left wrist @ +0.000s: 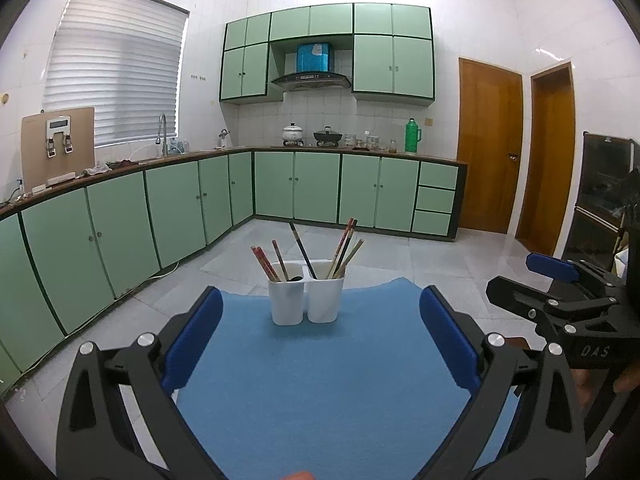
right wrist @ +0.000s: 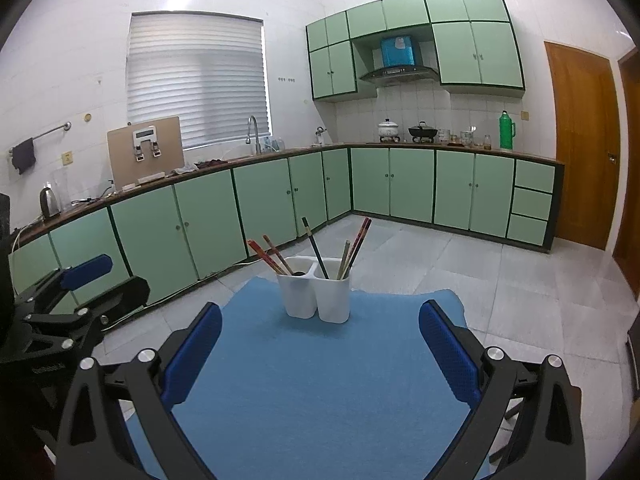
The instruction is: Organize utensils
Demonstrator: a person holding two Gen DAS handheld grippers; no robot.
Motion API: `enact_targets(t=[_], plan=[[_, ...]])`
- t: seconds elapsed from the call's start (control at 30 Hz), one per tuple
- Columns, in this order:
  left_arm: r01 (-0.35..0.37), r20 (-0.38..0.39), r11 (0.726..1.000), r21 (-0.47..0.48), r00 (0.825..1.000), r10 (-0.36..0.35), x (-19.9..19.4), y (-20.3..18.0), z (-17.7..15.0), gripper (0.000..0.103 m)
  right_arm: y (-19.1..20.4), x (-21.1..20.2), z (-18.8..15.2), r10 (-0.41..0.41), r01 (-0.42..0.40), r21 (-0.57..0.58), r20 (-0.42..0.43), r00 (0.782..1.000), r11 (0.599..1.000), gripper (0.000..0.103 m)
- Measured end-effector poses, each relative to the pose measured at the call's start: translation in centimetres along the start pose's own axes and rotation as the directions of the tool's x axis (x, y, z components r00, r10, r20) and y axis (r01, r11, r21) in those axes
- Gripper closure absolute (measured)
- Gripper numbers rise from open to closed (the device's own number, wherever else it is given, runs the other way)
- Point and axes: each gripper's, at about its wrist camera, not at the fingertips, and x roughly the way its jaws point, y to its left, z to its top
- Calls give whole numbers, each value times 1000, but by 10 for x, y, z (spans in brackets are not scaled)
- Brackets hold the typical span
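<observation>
A white two-compartment utensil holder [left wrist: 306, 298] [right wrist: 316, 294] stands upright near the far edge of a blue mat [left wrist: 320, 380] [right wrist: 320, 392]. Red chopsticks [left wrist: 264, 262] [right wrist: 266, 256] lean in its left compartment. A black chopstick [left wrist: 302, 250] [right wrist: 316, 248] and several brown and red ones [left wrist: 346, 252] [right wrist: 354, 248] stand in the right compartment. My left gripper [left wrist: 322, 338] is open, well short of the holder, with nothing between its blue pads. My right gripper [right wrist: 320, 344] is open too and holds nothing. Each gripper shows at the edge of the other's view.
The mat's table stands in a kitchen with a grey tiled floor [right wrist: 500, 280]. Green base cabinets [left wrist: 180, 208] run along the left and back walls. Pots and a green flask [left wrist: 412, 136] stand on the counter. Wooden doors [left wrist: 490, 144] are at the right.
</observation>
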Motion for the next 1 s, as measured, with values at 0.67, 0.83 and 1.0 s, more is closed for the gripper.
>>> enact_targets(t=[0.67,0.83,1.0], plan=[[-17,38,1000,-2,999,17,-13,8,1,7,9,-15,4,-6,7,-30,34,999,1000,6],[-17,37,1000,-6,999,17,-13,9,1,7,9,-14,3,-4,5,-36,29,1000,999,6],[-17,38,1000,-6,999,17,-14,9,1,7,11,-12,3,-5,6,-37,27,1000,999,6]])
